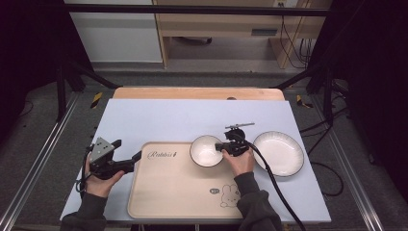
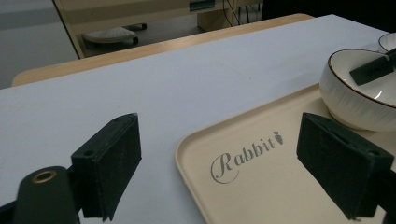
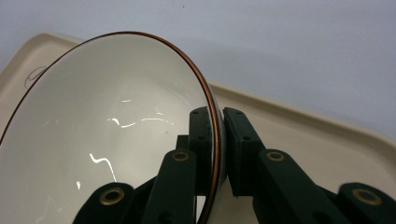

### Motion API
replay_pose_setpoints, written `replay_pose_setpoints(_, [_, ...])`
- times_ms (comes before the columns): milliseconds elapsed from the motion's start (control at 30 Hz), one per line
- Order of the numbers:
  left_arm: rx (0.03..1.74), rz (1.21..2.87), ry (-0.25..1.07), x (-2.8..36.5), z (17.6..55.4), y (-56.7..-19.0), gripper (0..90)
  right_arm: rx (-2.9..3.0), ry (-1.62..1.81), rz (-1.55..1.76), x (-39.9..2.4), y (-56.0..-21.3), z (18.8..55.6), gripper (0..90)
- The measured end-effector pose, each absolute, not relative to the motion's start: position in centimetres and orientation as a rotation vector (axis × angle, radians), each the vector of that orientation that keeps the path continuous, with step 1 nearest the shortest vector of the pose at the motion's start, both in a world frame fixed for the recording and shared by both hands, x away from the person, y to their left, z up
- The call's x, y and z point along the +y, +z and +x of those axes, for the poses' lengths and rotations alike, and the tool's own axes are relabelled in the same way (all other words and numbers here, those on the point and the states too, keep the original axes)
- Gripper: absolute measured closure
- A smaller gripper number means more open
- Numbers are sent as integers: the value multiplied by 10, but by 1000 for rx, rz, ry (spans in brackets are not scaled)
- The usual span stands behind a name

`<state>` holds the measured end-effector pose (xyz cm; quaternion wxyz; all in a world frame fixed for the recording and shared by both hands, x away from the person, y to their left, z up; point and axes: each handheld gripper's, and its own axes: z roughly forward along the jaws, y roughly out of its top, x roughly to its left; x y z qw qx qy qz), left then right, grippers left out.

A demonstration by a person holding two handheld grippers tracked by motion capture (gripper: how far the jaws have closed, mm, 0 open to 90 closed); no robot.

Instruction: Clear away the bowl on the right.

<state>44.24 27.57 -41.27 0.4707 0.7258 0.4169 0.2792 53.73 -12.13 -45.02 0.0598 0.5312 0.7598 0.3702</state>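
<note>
A white bowl (image 1: 206,150) with a thin brown rim sits at the far right corner of the beige tray (image 1: 168,192). My right gripper (image 1: 224,147) is shut on the bowl's right rim; in the right gripper view the rim of the bowl (image 3: 116,140) runs between the two pads, one pad inside the bowl and one outside. My left gripper (image 1: 129,156) rests on the table at the tray's left edge, open and with nothing in it. In the left gripper view its pads (image 2: 343,170) stand wide apart over the tray (image 2: 261,186), with the bowl (image 2: 357,95) farther off.
A white plate (image 1: 278,153) with a dark rim lies on the pale tabletop (image 1: 159,120) right of the tray. The tray carries "Rabbit" lettering (image 1: 163,155) and a rabbit drawing (image 1: 230,196). A cable (image 1: 274,183) trails from the right gripper toward the near table edge.
</note>
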Motion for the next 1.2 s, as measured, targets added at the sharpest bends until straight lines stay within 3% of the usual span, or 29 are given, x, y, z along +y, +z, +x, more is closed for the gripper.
replay_pose_setpoints(600, [1022,1780,684,276,442,-413,134,2288,1112,1572,-119,-452,538,804])
replay_pose_setpoints(700, [1022,1779,683,276,442,-413,135,2266,1105,1552,-119,-450,536,764])
replay_pose_setpoints(833, [1021,1778,684,276,442,-413,134,2219,1094,1487,-120,-443,532,631])
replay_pose_setpoints(1100, [1022,1780,684,275,442,-413,134,2150,1125,1394,-123,-433,526,447])
replay_pose_setpoints(1200, [1022,1779,684,276,442,-413,134,2129,1132,1367,-124,-430,524,411])
